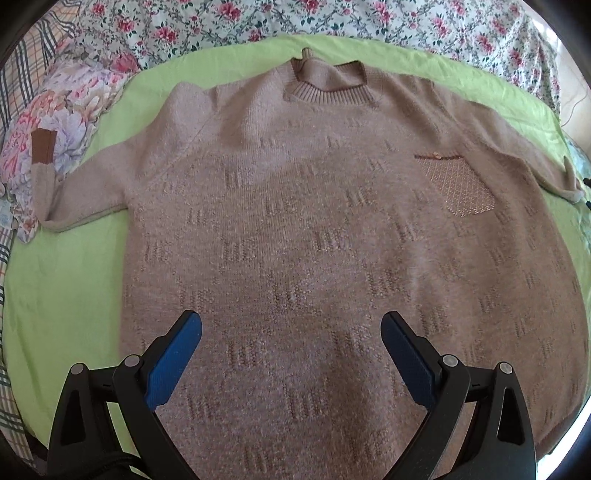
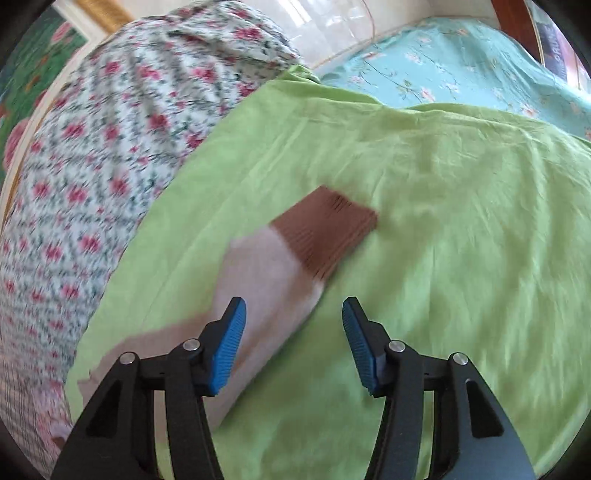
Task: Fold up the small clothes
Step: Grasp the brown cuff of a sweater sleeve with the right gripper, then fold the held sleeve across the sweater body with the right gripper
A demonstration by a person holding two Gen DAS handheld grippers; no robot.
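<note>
A beige knit sweater [image 1: 314,206] lies flat, front up, on a lime green sheet [image 1: 66,280], collar at the far side and a patterned chest pocket [image 1: 461,184] on the right. Its left sleeve bends up, with a brown cuff [image 1: 43,147] lying on a floral pillow. My left gripper [image 1: 291,343] is open and empty, held over the sweater's lower body. In the blurred right wrist view, the other sleeve [image 2: 266,273] with its brown cuff [image 2: 328,232] lies on the green sheet [image 2: 443,206]. My right gripper [image 2: 293,325] is open and empty, just above that sleeve.
A flowered quilt [image 1: 258,18] lies behind the green sheet and shows in the right wrist view [image 2: 92,155] at the left. A floral pillow [image 1: 66,110] and plaid fabric [image 1: 22,66] sit at far left. A turquoise flowered sheet [image 2: 461,62] lies beyond the green one.
</note>
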